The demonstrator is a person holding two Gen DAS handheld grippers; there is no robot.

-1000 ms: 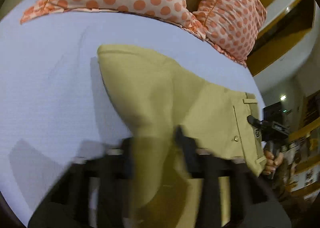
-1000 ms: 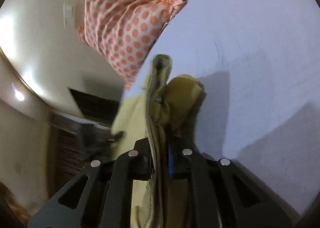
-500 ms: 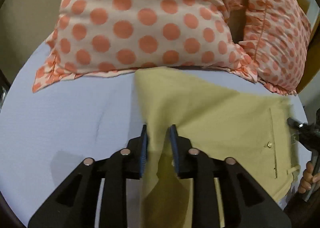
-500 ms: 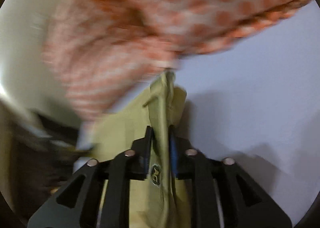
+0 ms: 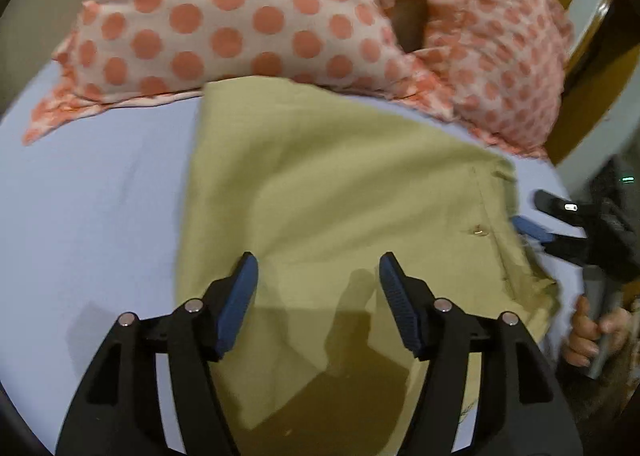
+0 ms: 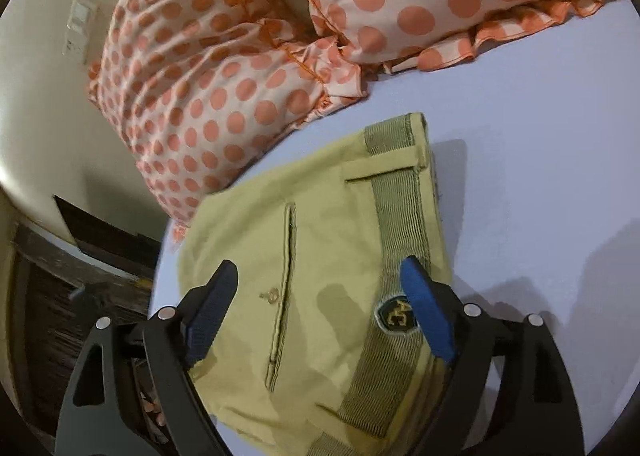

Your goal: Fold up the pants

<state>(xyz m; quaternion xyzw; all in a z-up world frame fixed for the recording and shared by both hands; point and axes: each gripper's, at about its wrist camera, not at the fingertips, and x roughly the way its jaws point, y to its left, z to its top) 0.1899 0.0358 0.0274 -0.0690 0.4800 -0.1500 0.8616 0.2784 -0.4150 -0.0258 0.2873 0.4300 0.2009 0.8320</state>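
The khaki pants lie folded flat on the pale blue bed sheet, just below the pillows. My left gripper is open and empty, hovering over the pants' near part. My right gripper is open and empty over the waistband, which carries a small dark badge and a back pocket slit. In the left wrist view the right gripper shows at the pants' right edge, with the hand holding it.
Two orange polka-dot pillows lie at the head of the bed, touching the pants' far edge. The bed's edge runs left of the pants in the right wrist view, with dark furniture beyond. A wooden headboard stands at the right.
Both grippers were shut on the pants and carried them toward the pillows. Both have now opened and let go, and the pants lie flat on the sheet.
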